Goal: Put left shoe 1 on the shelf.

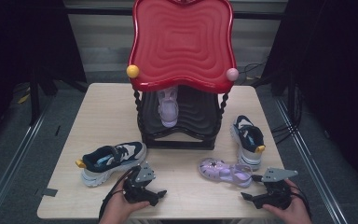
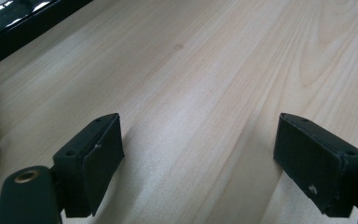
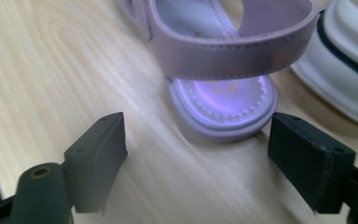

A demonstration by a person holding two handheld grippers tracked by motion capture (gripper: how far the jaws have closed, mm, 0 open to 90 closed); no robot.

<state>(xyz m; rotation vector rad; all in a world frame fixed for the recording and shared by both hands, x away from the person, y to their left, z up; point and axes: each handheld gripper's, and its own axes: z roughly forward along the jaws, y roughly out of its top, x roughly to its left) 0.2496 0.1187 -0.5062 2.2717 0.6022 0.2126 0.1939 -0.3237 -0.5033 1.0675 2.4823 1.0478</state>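
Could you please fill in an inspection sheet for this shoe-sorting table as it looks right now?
Surface: pale wooden table, bare between the items.
Job's things: purple sandal lying near the front; its mate on the lower shelf of the red and black shoe rack; one navy and white sneaker front left, another at the right.
Clutter: nothing seen.
Grippers: left hand-held gripper open over bare wood; right hand-held gripper open, pointing at the near sandal's heel, not touching it.
Cables: black cables on the floor at the right.
Surroundings: grey floor, dark curtains at both sides.
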